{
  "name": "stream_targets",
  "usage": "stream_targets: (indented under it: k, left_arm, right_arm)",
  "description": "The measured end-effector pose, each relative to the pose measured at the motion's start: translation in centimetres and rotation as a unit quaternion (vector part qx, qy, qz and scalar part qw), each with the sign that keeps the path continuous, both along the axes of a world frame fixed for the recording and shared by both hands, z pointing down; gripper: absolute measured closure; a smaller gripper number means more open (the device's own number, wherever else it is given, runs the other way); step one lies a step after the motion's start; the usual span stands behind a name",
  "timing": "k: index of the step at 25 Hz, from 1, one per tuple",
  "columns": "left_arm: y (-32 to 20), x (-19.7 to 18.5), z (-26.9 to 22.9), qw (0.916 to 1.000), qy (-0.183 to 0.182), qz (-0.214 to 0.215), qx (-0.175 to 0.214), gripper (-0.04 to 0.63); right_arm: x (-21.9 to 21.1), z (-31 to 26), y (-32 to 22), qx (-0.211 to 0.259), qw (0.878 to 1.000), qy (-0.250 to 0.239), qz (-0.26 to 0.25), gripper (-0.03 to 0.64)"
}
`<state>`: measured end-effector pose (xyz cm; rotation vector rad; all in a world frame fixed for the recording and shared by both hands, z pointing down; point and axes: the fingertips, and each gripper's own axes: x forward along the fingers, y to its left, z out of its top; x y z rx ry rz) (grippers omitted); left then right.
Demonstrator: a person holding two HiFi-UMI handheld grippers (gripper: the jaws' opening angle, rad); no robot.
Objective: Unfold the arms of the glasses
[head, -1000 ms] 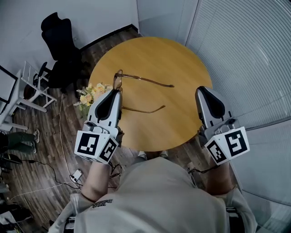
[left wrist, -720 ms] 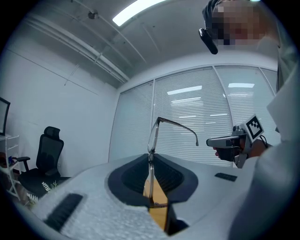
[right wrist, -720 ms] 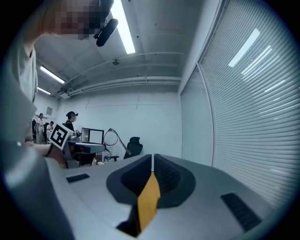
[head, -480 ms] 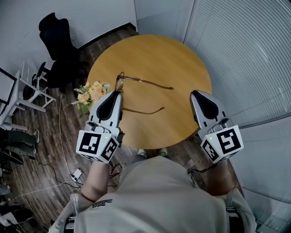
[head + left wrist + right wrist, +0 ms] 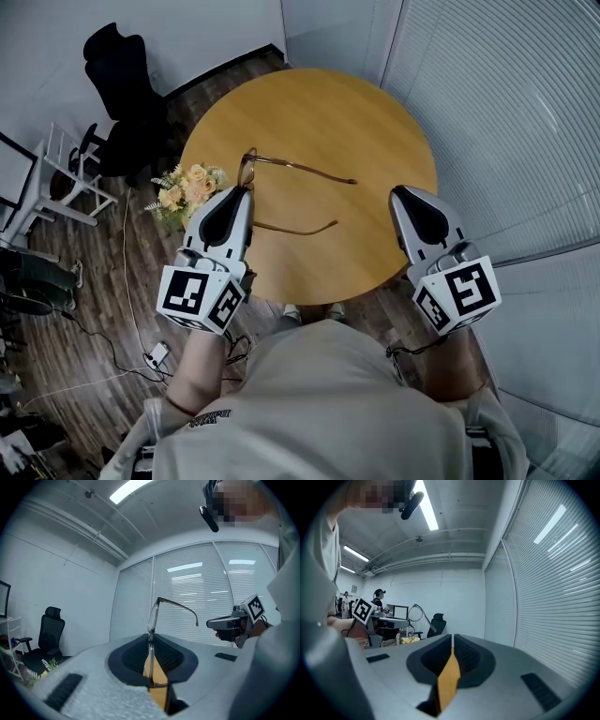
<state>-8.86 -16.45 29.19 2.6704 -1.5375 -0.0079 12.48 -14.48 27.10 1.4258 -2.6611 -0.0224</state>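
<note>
Left gripper [image 5: 246, 190]: over the left part of the round wooden table [image 5: 319, 112]. Jaws clamped on the front rim of the glasses [image 5: 247, 170]; in the left gripper view the rim stands upright out of the closed jaws.

Glasses: over the table's left half. Both arms are swung out and point toward the table's right side, one toward the middle, one nearer the person's edge. Cannot tell whether the arm tips touch the tabletop.

Right gripper [image 5: 397, 193]: at the table's right edge, well apart from the glasses. Jaws together with nothing between them; only tabletop shows below.

Nothing lies on the table between the two grippers.

Off the table, left side: bunch of flowers [image 5: 185, 190] just beside the rim, black office chair [image 5: 120, 80] further out, cables [image 5: 103, 349] on the wood floor. Right side: window blinds [image 5: 506, 112].
</note>
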Motion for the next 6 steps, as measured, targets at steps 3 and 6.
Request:
stream_targets:
  k: [3, 6]
  left_arm:
    - [0.1, 0.5, -0.2, 1.0, -0.003, -0.003, 0.001, 0.548]
    - [0.0, 1.2, -0.5, 0.9999, -0.012, -0.008, 0.002, 0.548]
  right_arm:
    - [0.6, -0.2, 0.0, 0.0, 1.0, -0.002, -0.002, 0.58]
    - [1.3, -0.4, -0.2, 0.0, 1.0, -0.002, -0.005, 0.58]
